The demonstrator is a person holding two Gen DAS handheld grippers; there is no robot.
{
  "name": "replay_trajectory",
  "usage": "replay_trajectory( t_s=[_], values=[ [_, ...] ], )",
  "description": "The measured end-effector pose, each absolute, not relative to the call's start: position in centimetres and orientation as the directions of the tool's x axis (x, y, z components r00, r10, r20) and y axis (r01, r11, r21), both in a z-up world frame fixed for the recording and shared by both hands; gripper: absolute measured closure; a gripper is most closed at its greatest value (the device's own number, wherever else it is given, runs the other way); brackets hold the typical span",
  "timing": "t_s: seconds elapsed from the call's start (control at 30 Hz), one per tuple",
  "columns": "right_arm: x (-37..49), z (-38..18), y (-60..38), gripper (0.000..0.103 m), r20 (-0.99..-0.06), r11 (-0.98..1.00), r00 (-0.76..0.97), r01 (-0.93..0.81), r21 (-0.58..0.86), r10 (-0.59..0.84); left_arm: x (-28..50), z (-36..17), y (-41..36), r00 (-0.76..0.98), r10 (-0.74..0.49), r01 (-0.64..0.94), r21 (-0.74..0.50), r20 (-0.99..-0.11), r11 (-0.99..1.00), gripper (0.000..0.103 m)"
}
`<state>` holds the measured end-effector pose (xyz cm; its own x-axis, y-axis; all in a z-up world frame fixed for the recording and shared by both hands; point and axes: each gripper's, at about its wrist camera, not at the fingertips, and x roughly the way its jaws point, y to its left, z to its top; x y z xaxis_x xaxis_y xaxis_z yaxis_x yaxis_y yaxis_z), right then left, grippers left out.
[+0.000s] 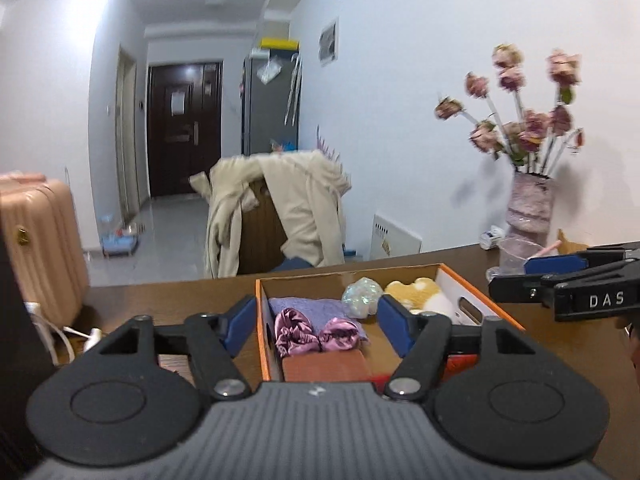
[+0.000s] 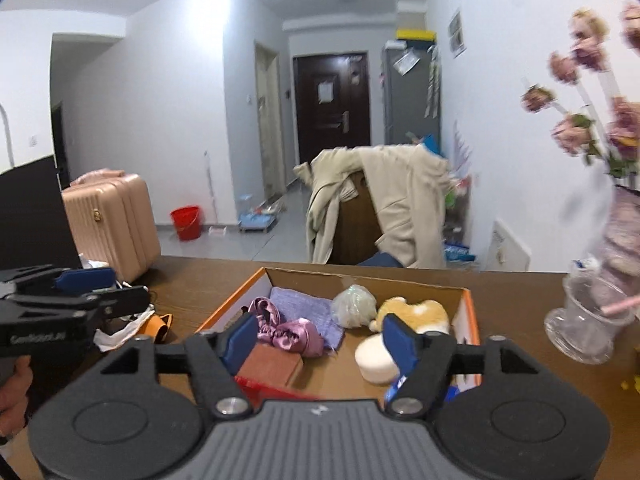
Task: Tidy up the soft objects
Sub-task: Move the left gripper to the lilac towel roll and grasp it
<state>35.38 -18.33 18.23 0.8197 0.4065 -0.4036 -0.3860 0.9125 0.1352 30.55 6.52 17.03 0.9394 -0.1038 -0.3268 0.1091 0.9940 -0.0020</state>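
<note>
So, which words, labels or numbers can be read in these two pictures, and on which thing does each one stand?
"DAS": white letters on the right gripper, seen from the left wrist view; cut off at the picture's edge.
Pale lettering on the left gripper, in the right wrist view: too blurred to read.
Paper on the dark door: too small to read.
Framed sheet on the wall: too blurred to read.

Glossy satin scrunchies (image 1: 316, 334) lie on a terry cloth (image 1: 308, 308) in a matt cardboard box (image 2: 474, 320).
</note>
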Motion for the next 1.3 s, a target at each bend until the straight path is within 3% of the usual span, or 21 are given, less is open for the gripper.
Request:
replay_trajectory(
  t_s=[0.23, 0.27, 0.33, 0.47, 0.57, 0.87, 1.03, 1.17, 1.23, 1.3],
  values=[
    [23.8, 13.9, -17.8, 0.012, -0.289, 0.905, 0.858, -0.411, 0.11, 0.425, 19.2, 12.4, 7.1, 0.96, -0.15, 0.166, 0.05, -0.234, 0.985, 0.009],
    [22.1, 13.0, -17.5, 0.007, -0.274, 0.907, 0.865, -0.409, 0.101, 0.42, 17.5, 11.5, 7.4, 0.965, -0.146, 0.16, 0.047, -0.217, 0.986, 0.003],
    [19.1, 11.2, -16.8, 0.0, -0.25, 0.92, 0.885, -0.386, 0.074, 0.392, 14.6, 9.8, 8.1, 0.967, -0.148, 0.156, 0.024, -0.21, 0.987, 0.001],
    [13.9, 7.2, -16.1, 0.0, -0.233, 0.933, 0.903, -0.346, 0.102, 0.361, 10.2, 7.0, 8.8, 0.96, -0.135, 0.13, -0.038, -0.247, 0.991, 0.0],
    [12.2, 5.4, -15.8, 0.0, -0.275, 0.937, 0.896, -0.336, 0.091, 0.348, 8.5, 5.7, 9.3, 0.955, -0.12, 0.118, -0.023, -0.27, 0.993, 0.0],
    [10.5, 4.9, -15.5, 0.0, -0.302, 0.941, 0.892, -0.306, 0.143, 0.336, 6.9, 6.1, 10.3, 0.964, -0.082, 0.08, -0.021, -0.254, 0.997, 0.0],
    [11.1, 5.1, -14.9, 0.002, -0.335, 0.927, 0.865, -0.342, 0.151, 0.374, 9.4, 6.1, 11.1, 0.96, -0.036, 0.039, 0.005, -0.278, 0.999, 0.0],
    [13.0, 5.2, -14.6, 0.022, -0.385, 0.905, 0.822, -0.352, 0.238, 0.42, 13.2, 6.8, 11.9, 0.949, -0.072, 0.064, -0.038, -0.307, 0.997, 0.001],
    [14.4, 5.6, -14.3, 0.03, -0.391, 0.876, 0.792, -0.361, 0.318, 0.469, 15.6, 7.0, 12.0, 0.939, -0.108, 0.091, -0.065, -0.326, 0.994, 0.006],
    [15.9, 5.7, -13.5, 0.034, -0.394, 0.839, 0.756, -0.375, 0.394, 0.523, 18.4, 6.7, 12.4, 0.922, -0.155, 0.128, -0.098, -0.356, 0.987, 0.021]
  ],
)
